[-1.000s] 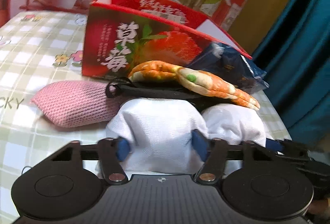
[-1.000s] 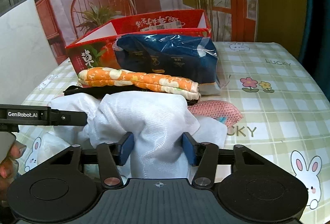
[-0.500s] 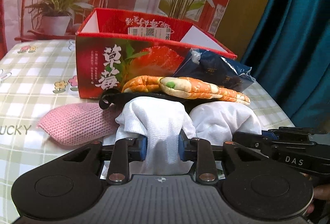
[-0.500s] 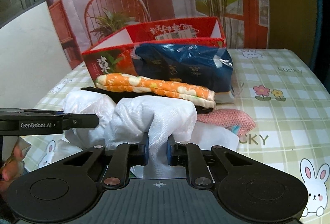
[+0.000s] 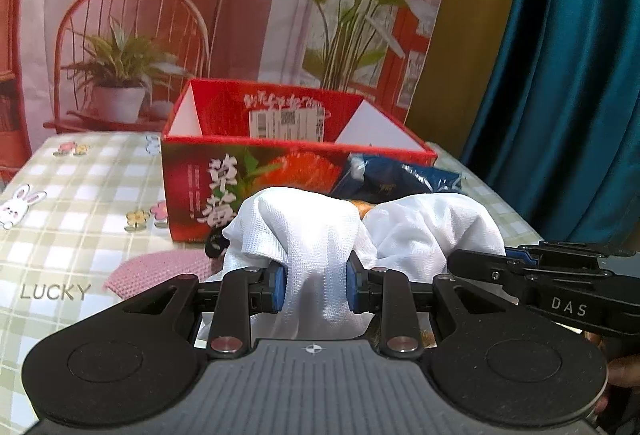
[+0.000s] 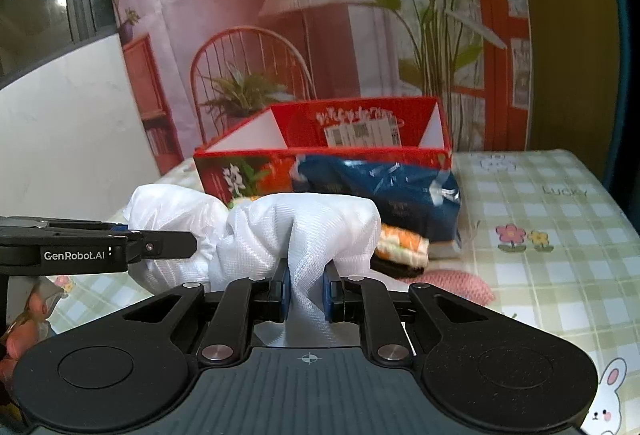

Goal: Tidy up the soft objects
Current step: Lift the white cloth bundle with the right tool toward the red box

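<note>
- Now both grippers pinch one white mesh cloth [image 5: 316, 235], each gathering a separate bunch of it above the checked tablecloth [image 5: 80, 195].
- Left gripper [image 5: 312, 285]: blue pads clamped on a thick fold of the cloth.
- Right gripper [image 6: 306, 287]: jaws nearly together, squeezing a thin pleat.
- Behind the cloth stands an open red strawberry box [image 5: 240, 171], with a blue plastic packet [image 6: 384, 187] leaning on its front.
- An orange floral fabric roll [image 6: 404, 245] lies on something black, beside a pink knitted pouch [image 6: 460, 285].
</note>
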Motion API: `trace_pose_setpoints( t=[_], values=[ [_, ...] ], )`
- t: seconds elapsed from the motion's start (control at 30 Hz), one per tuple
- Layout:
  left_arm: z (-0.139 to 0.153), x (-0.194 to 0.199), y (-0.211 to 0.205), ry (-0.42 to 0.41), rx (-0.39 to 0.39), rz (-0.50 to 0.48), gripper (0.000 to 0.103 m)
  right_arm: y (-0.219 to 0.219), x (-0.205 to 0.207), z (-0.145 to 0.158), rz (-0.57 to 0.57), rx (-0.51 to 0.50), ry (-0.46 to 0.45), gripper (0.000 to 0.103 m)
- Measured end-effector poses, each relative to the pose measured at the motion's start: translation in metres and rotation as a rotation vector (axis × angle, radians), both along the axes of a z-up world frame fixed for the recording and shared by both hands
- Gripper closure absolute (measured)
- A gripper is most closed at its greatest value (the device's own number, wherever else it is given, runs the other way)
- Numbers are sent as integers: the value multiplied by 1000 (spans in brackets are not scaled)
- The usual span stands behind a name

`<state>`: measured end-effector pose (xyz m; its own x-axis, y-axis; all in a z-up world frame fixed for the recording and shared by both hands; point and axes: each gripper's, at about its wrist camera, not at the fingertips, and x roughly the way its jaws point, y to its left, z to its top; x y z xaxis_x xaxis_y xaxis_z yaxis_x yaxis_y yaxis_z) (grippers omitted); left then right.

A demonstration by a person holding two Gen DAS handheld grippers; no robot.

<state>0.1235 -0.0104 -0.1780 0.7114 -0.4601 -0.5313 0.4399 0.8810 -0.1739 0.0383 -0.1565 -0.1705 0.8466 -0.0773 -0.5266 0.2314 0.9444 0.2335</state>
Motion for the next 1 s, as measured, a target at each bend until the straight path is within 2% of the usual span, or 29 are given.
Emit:
trace_pose_setpoints(
  t=[0.6,1.0],
  values=[
    [35,-12,-1,-139,-3,11,73,4,-2,39,11,-78,-111,89],
    [44,-11,-6,-159,3,12,72,0,2,49,7,-91,-143,88]
  ],
)
